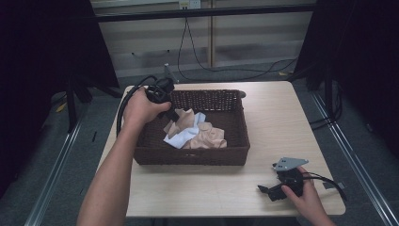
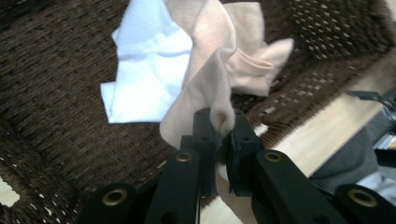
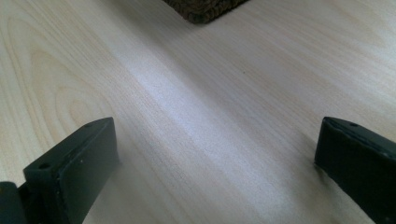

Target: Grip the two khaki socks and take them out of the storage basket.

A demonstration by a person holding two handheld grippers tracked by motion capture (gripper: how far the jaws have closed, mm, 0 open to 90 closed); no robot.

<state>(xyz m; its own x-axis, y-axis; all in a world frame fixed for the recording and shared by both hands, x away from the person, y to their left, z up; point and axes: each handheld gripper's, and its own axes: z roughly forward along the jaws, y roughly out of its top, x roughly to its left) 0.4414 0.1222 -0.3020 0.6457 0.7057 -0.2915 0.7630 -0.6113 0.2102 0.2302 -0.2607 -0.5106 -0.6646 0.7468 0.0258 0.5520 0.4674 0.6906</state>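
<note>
A fold of the peach cloth was pinched between the closed jaws of the left gripper, inside the dark wicker basket on the wooden table. A white cloth lay touching it on the basket floor. The right gripper was rested near the table's front right corner, jaws spread wide with nothing between them. The lift was judged best made slowly and straight up, so that the white cloth would not be dragged along.
</note>
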